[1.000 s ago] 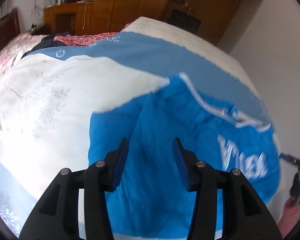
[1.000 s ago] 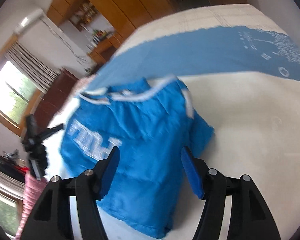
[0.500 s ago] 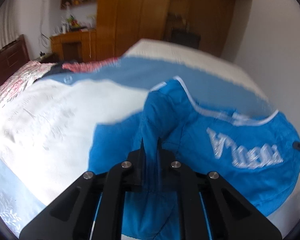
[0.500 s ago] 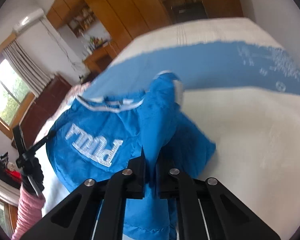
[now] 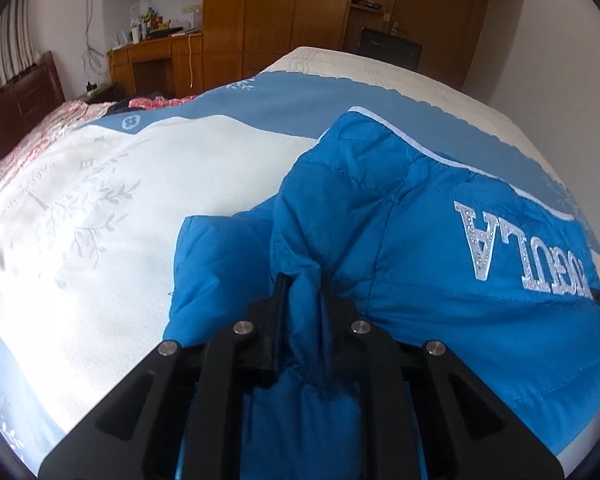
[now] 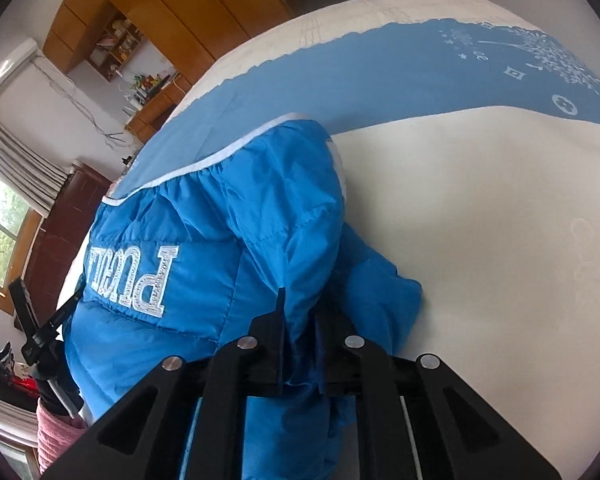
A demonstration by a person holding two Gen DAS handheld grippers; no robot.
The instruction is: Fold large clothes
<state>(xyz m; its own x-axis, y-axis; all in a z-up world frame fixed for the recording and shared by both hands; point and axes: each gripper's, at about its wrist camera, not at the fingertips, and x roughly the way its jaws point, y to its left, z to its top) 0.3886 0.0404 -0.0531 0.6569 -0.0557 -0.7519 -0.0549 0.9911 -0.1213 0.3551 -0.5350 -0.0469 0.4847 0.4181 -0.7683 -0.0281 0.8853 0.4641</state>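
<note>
A bright blue padded jacket (image 5: 400, 240) with white piping and silver lettering lies bunched on the bed. My left gripper (image 5: 303, 280) has a raised fold of its fabric pinched between the pads, and the jaws are opening slightly. In the right wrist view the same jacket (image 6: 220, 220) humps up, and my right gripper (image 6: 300, 304) is shut on another fold of it near the right side. Below both grips the jacket hangs down between the gripper arms.
The bed carries a cream and blue bedspread (image 5: 100, 220) (image 6: 500, 240). A dark headboard (image 5: 16, 100) stands at the left, and pink clothes (image 5: 156, 102) lie at the far end. A wooden wardrobe (image 5: 280, 12) and desk (image 5: 152, 60) line the wall. A pink sleeve (image 6: 56, 432) shows low left.
Both grippers went from open above the flat jacket to shut on folds of it. The jacket has bunched up and now fills more of each view.
</note>
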